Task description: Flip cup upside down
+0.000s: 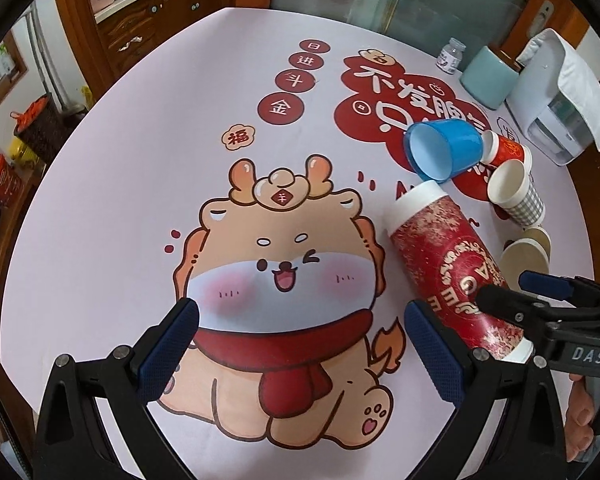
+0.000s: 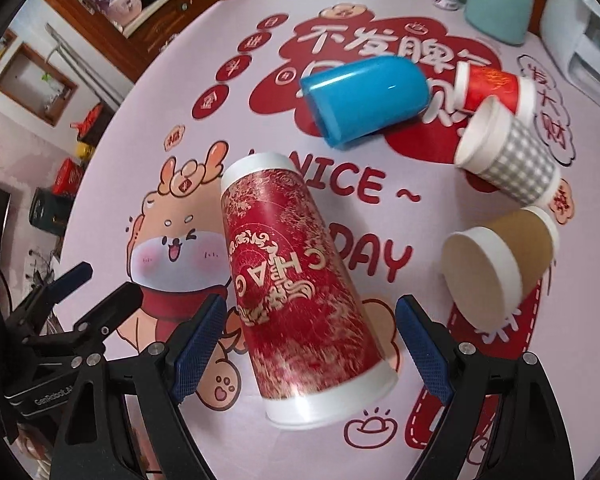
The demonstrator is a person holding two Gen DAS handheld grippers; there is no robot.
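Right gripper lined up on the tall red cup lying on its side

Table mat with the cartoon print fills both views, cups scattered on it toward the right of the frame. Biggest is the tall red cup, centre of the right wrist view, on its side, the wider white-banded end nearest the camera, narrow end pointing to upper left. Looks like the one to be flipped, since the right gripper straddles it. Blue cup lies on its side at upper centre; grey checked cup, brown cup and small red cup also on their sides at right, close together.

Right gripper fingers wide apart, one on each side of the red cup; contact not clear, likely none yet, so not gripping. Probably set that way to close across the body before turning it over.

Left gripper at lower centre of its view, wide open, holding nothing, over the printed dog, the red cup just beside its right-hand finger
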